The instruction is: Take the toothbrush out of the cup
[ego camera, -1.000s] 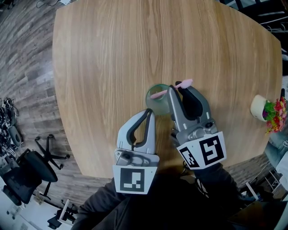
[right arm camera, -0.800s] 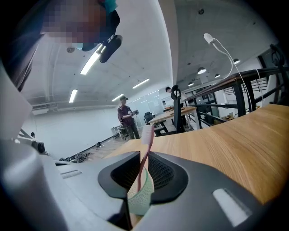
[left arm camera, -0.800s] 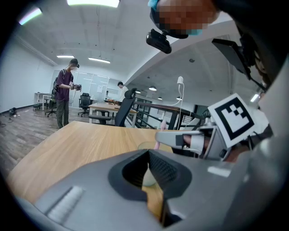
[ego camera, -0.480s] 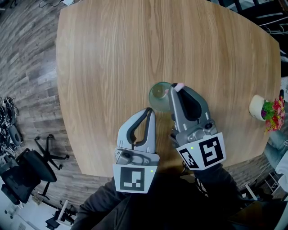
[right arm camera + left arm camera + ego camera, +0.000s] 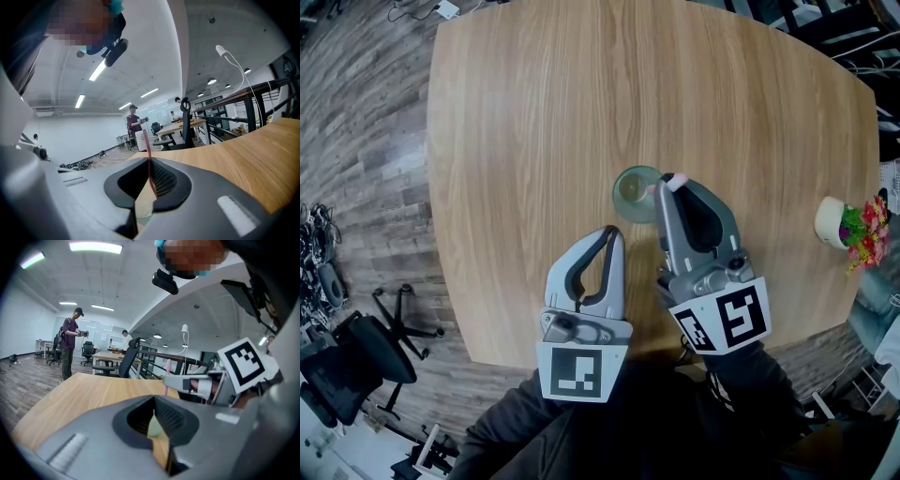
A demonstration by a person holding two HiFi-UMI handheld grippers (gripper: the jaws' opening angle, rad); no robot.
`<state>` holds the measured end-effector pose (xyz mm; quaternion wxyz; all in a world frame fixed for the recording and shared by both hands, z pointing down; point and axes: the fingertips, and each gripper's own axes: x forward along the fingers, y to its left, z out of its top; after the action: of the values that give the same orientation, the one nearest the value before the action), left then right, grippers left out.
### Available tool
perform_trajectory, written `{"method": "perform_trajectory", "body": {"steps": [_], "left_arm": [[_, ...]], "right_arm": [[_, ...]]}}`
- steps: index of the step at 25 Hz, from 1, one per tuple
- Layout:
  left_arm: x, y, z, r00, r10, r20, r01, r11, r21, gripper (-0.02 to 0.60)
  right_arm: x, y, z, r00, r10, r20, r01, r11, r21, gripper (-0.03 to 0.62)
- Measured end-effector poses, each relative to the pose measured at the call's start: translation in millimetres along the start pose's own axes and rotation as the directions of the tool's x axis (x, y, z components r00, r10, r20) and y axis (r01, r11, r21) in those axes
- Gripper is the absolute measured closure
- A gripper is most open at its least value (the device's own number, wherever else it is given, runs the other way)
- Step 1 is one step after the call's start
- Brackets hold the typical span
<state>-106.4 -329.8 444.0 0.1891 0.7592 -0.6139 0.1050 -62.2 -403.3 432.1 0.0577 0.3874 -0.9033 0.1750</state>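
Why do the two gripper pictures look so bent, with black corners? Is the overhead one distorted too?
Left gripper view: a wide-angle lens bows the ceiling lights and leaves black corners. Right gripper view: same curving, the table edge arcs, yet the toothbrush looks sharp. Head view: milder, the table's sides bulge; lighting is even, without glare.

One wooden table (image 5: pixel 581 94) fills the frame's upper middle. It carries one green cup (image 5: pixel 633 192) and one flower pot (image 5: pixel 832 223) at the right edge. There is one pink toothbrush (image 5: pixel 146 150). Two grippers show at the bottom: left gripper (image 5: pixel 616 232) and right gripper (image 5: pixel 664 192). Two people stand at left, a person (image 5: pixel 70 345) and a second person (image 5: pixel 125 333).
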Motion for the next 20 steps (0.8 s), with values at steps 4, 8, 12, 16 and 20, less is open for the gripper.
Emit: {"method": "perform_trajectory", "body": {"steps": [4, 8, 12, 16, 20], "left_arm": [[-5, -1, 7, 1.000, -0.001, 0.019, 0.001, 1.000, 0.008, 0.574], [-11, -8, 10, 1.000, -0.004, 0.023, 0.003, 1.000, 0.019, 0.574], [-18, -13, 19, 0.999, -0.001, 0.055, 0.000, 1.000, 0.026, 0.574], [-31, -22, 27, 0.998, -0.002, 0.069, 0.000, 0.999, 0.032, 0.574], [-45, -30, 37, 0.994, -0.006, 0.105, 0.000, 0.999, 0.054, 0.574]], "right_arm": [[-5, 4, 11, 1.000, 0.002, 0.029, -0.001, 1.000, -0.012, 0.582], [-16, 9, 23, 0.998, 0.006, 0.063, -0.005, 1.000, -0.022, 0.582], [-24, 16, 38, 0.994, 0.016, 0.104, -0.011, 0.999, -0.048, 0.582], [-41, 25, 51, 0.991, 0.021, 0.132, -0.013, 0.998, -0.060, 0.582], [-58, 35, 65, 0.985, 0.030, 0.172, -0.018, 0.997, -0.071, 0.582]]}}
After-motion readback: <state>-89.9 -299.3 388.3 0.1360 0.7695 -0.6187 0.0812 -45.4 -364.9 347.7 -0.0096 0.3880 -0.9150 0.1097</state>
